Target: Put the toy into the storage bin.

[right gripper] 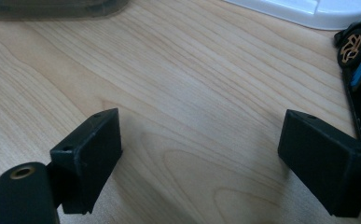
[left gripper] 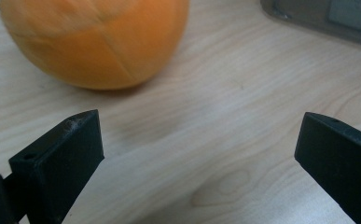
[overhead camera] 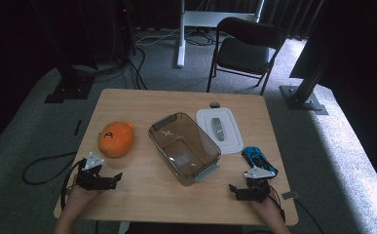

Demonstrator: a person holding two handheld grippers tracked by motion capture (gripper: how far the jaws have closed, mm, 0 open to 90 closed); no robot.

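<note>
Dim surroundings, bright floor patch right, soft close-up blur.

- The left black two-jaw claw [overhead camera: 109,179] carries a grey three-cornered plate on top; a black cable trails from it.
- The right black two-jaw claw [overhead camera: 238,190] bears a like grey plate and a black cable.
- Each jaw is a blocky matte black wedge with a small hole in its upper face.
- Bare forearms, no sleeves visible.
</note>
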